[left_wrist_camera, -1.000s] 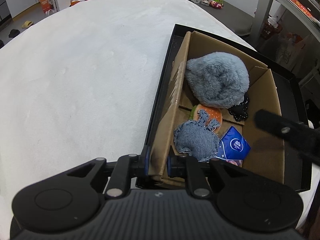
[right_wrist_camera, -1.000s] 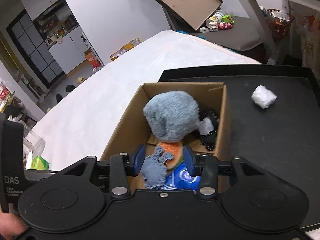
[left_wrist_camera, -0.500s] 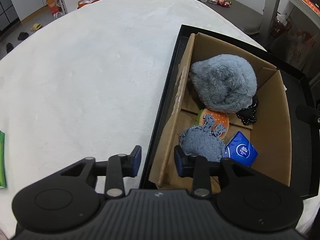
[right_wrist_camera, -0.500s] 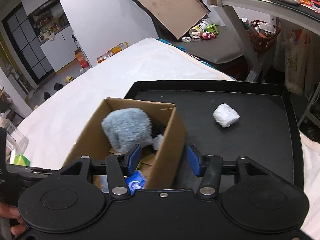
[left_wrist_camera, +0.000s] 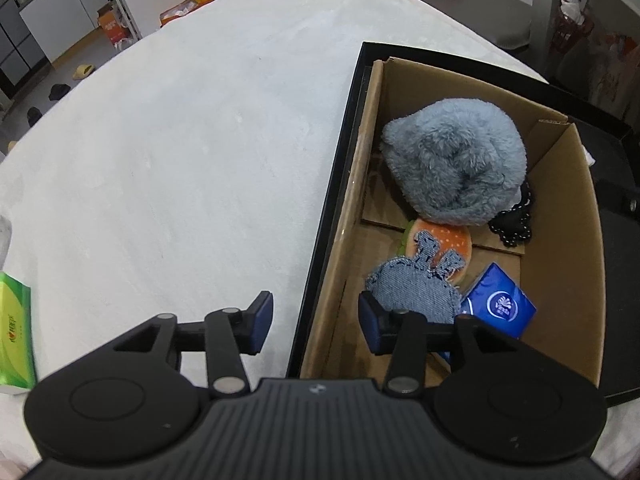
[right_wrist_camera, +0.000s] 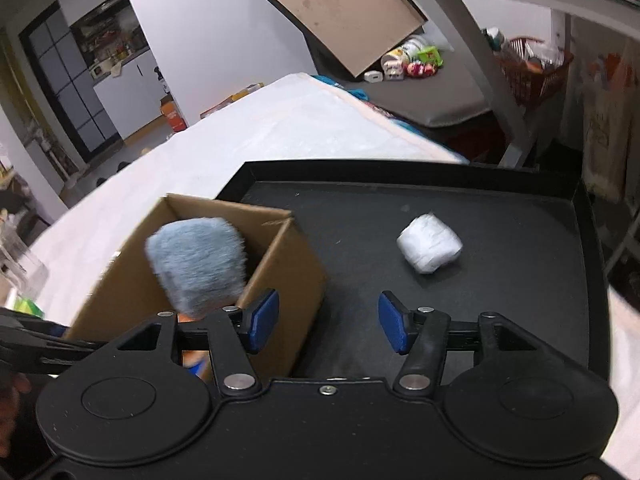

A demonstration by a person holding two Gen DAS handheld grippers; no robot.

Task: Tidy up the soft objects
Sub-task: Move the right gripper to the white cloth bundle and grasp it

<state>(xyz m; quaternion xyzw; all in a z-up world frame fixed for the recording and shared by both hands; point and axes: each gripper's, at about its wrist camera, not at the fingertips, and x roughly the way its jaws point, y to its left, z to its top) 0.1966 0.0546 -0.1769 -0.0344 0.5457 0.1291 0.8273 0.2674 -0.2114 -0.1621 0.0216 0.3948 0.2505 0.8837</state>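
A cardboard box (left_wrist_camera: pixel 568 240) stands on a black tray (left_wrist_camera: pixel 340 152). In it lie a fluffy grey-blue plush (left_wrist_camera: pixel 452 168), an orange burger toy (left_wrist_camera: pixel 440 236), a denim pouch (left_wrist_camera: pixel 412 292), a blue tissue pack (left_wrist_camera: pixel 500 304) and a black lacy item (left_wrist_camera: pixel 514 224). My left gripper (left_wrist_camera: pixel 316 322) is open and straddles the box's near left wall. My right gripper (right_wrist_camera: pixel 328 322) is open and empty above the tray (right_wrist_camera: pixel 520 280), beside the box (right_wrist_camera: pixel 288 276). A white wrapped bundle (right_wrist_camera: pixel 430 248) lies on the tray ahead of it. The plush (right_wrist_camera: pixel 196 260) shows in the box.
The tray sits on a white soft surface (left_wrist_camera: pixel 180 140). A green tissue pack (left_wrist_camera: pixel 14 328) lies at its left edge. A leaning board (right_wrist_camera: pixel 340 8), a grey mat with bottles and a metal table leg (right_wrist_camera: pixel 472 52) stand beyond.
My left gripper opened, let go of the box wall and drew back. My right gripper opened wider and swung right, from over the box to over the tray toward the white bundle.
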